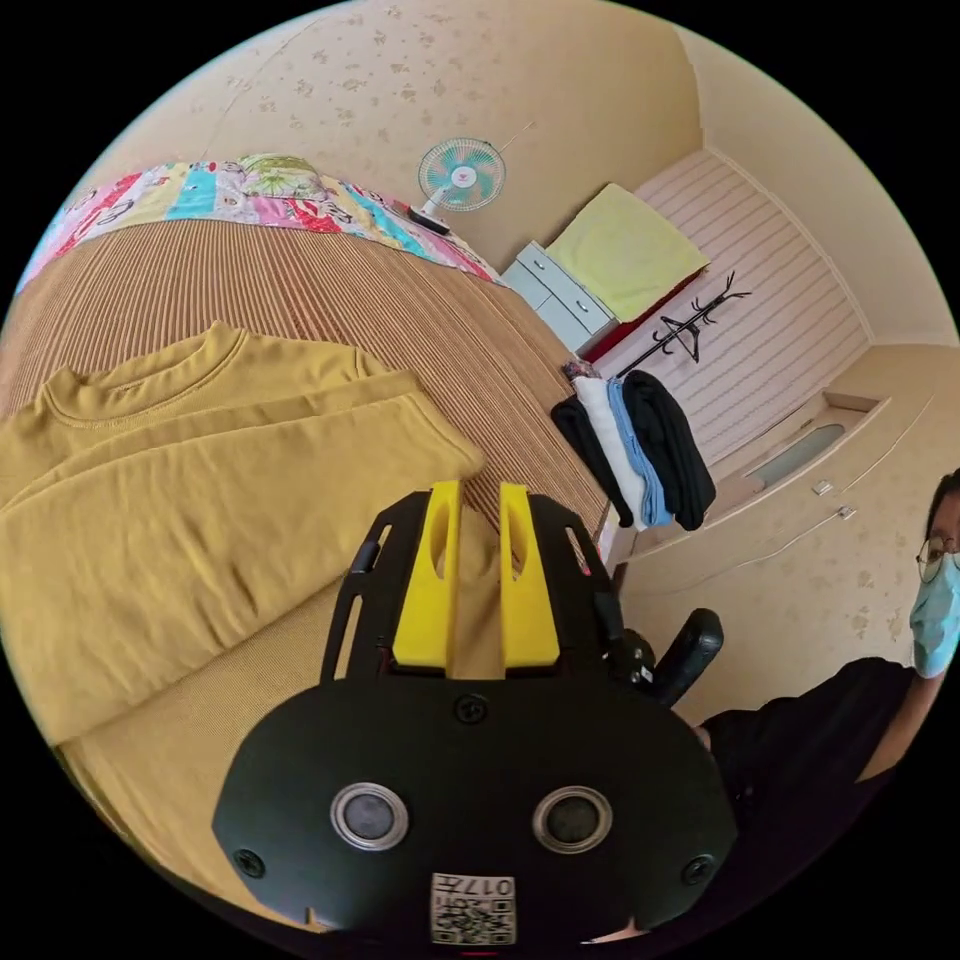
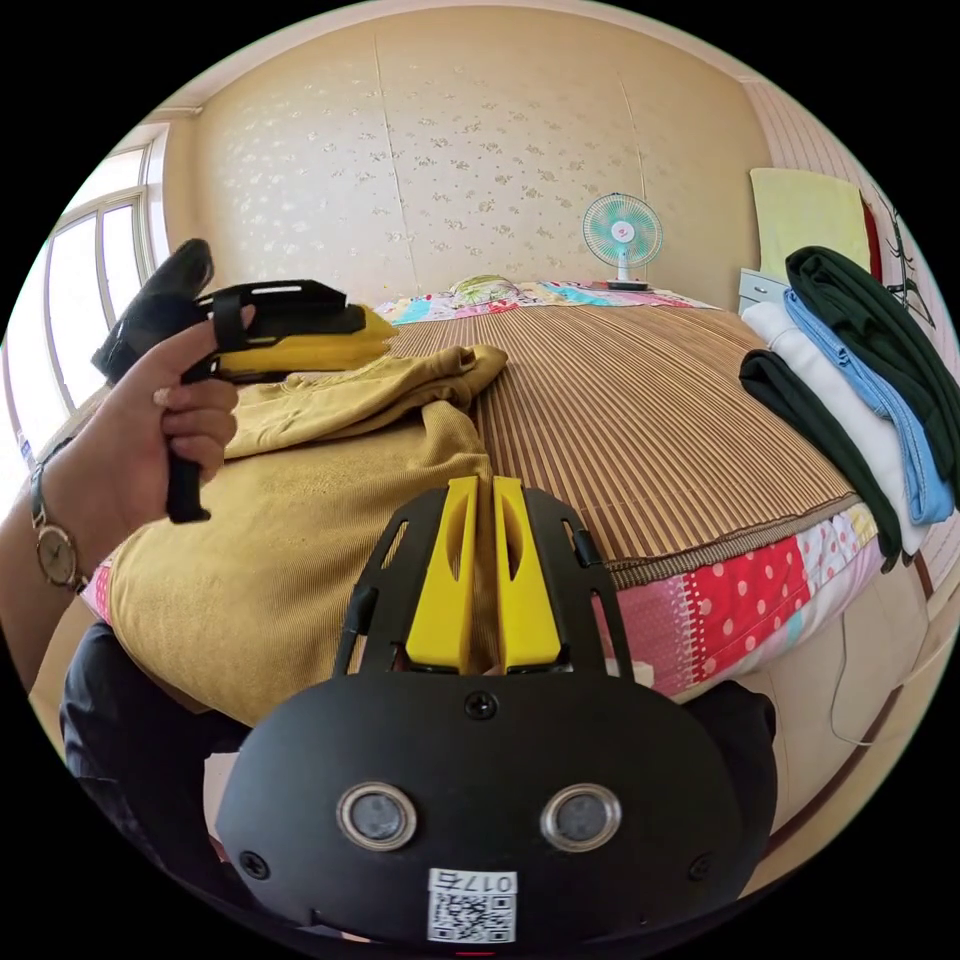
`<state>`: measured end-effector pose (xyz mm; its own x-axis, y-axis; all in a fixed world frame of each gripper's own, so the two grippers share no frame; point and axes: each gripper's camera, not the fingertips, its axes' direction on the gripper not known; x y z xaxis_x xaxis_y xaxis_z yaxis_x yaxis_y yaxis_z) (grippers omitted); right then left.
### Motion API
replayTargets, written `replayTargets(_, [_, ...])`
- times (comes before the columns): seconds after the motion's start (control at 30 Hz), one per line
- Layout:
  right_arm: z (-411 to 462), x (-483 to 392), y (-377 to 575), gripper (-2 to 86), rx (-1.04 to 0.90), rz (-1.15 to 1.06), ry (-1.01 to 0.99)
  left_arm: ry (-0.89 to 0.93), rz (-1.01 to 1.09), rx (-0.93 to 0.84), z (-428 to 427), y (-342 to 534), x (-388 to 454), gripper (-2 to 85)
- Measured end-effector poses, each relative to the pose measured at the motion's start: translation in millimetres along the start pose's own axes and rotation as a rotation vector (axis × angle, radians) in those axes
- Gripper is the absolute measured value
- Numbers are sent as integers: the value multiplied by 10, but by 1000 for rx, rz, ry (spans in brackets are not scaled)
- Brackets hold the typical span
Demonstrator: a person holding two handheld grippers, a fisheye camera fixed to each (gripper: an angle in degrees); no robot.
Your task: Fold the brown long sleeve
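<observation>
Left gripper view: striped brown bed mat [image 1: 330, 290] under a patchwork quilt edge [image 1: 250, 200], patterned wallpaper behind, small fan [image 1: 461, 175] at the bed's far end, drawers [image 1: 556, 290] with a yellow towel [image 1: 625, 250] on top, coat rack [image 1: 690, 325] against the panelled wall. Stack of dark, white and blue clothes [image 1: 640, 450] draped at the mat's corner. Brown long sleeve [image 1: 200, 500] spread flat on the mat, collar up, one sleeve folded across the chest. Left gripper [image 1: 478, 500] over the shirt's edge, yellow jaws a narrow slot apart, mustard cloth seen between them; whether pinched, cannot tell. Person in black top at the frame's side.

Right gripper view: window [image 2: 90, 290] on the wall beside the bed. Shirt bunched at the near mattress edge, hem hanging over. Right gripper [image 2: 484, 500] jaws nearly together with cloth in the gap; grip unclear. Hand [image 2: 150, 420] with wristwatch [image 2: 50, 550] holding the left gripper level above the shirt.
</observation>
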<state>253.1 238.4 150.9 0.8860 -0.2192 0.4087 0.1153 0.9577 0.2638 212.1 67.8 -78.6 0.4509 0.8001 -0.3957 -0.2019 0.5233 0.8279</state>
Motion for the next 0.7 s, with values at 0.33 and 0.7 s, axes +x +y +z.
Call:
replayTargets(0.33, [-20, -55, -5, 29, -10, -14, 0, -227, -330, 137, -1400, 1851, -708, 125])
replayTargets(0.7, [-492, -458, -33, 24, 69, -202, -25, -520, -445, 318, -2076, 2596, -540, 92])
